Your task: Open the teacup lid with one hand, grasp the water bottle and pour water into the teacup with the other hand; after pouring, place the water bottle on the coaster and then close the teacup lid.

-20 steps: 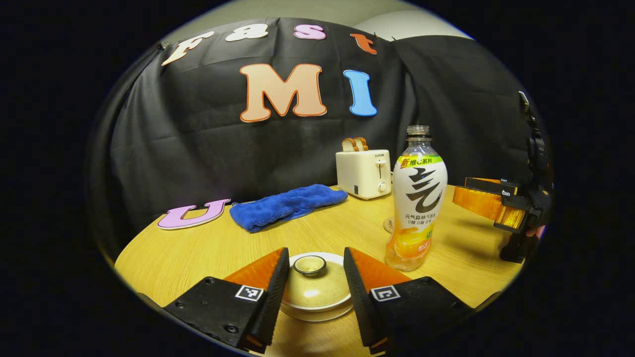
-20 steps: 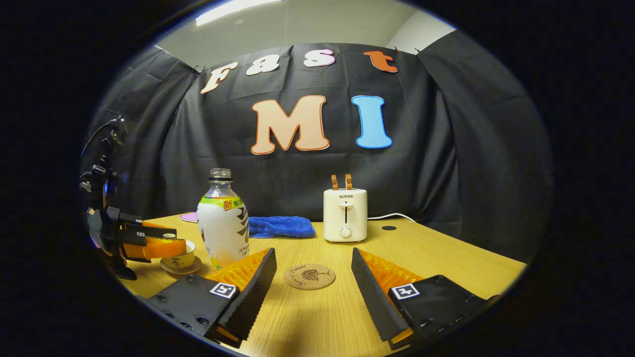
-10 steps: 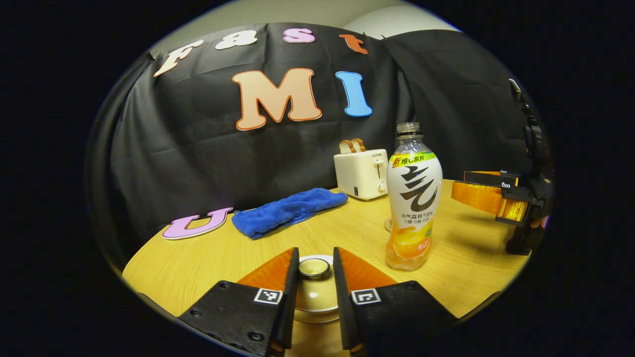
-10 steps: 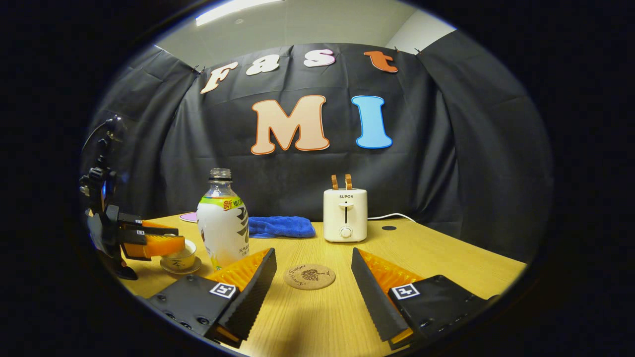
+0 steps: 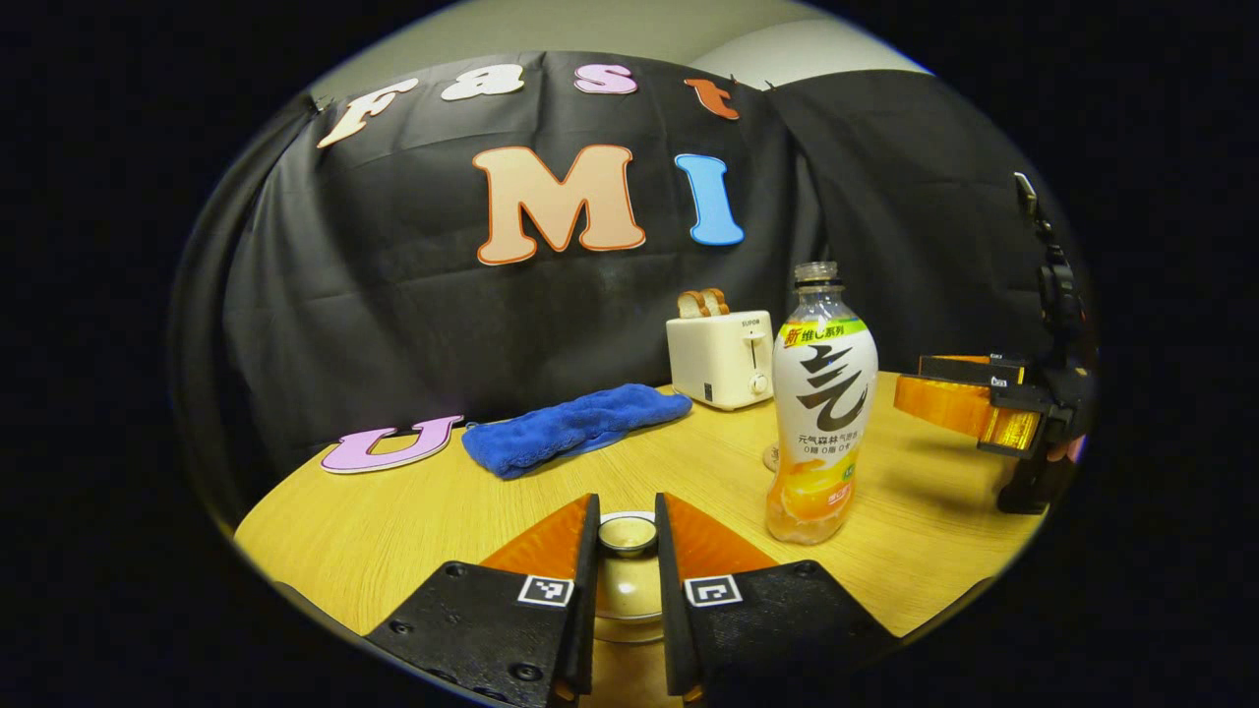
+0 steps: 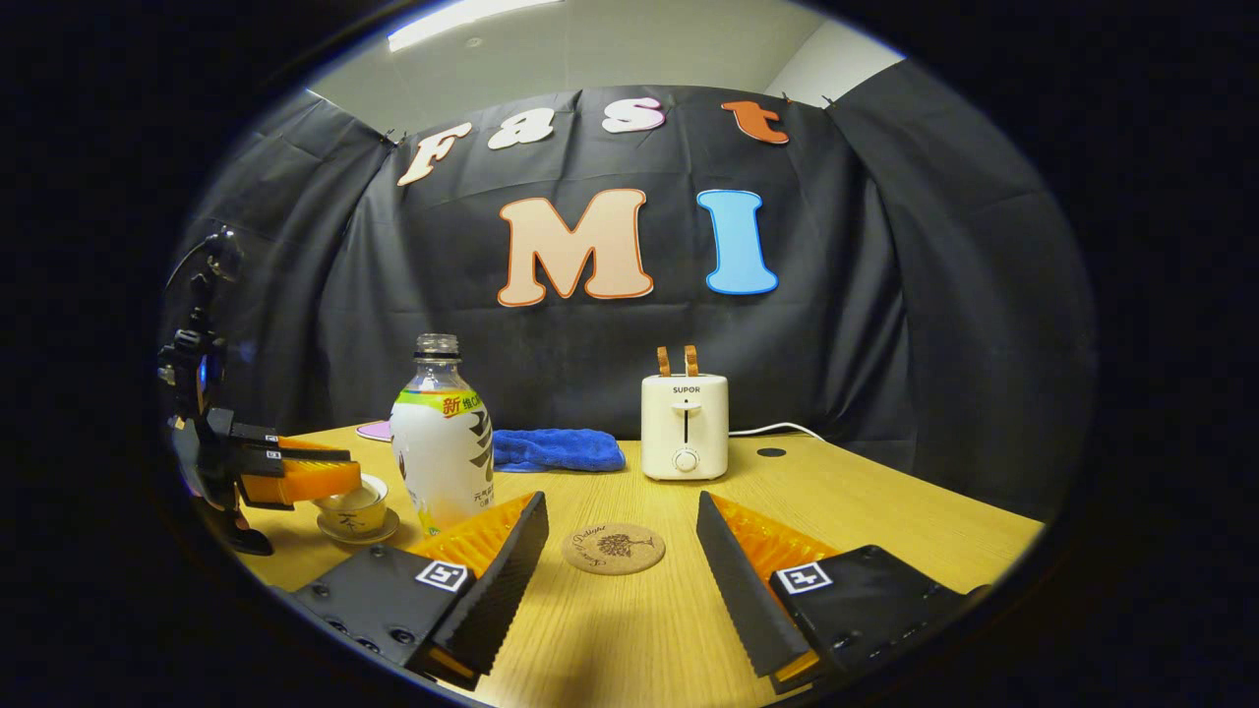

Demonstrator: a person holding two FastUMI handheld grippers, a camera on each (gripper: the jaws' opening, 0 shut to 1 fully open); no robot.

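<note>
On table: left gripper clamped on teacup lid knob; right gripper spread wide before coaster, bottle upright.

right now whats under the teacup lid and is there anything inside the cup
The lid, its knob gripped by the left gripper, covers the teacup, which stands on a saucer. The cup's inside is hidden by the lid, so its contents cannot be seen.
</note>
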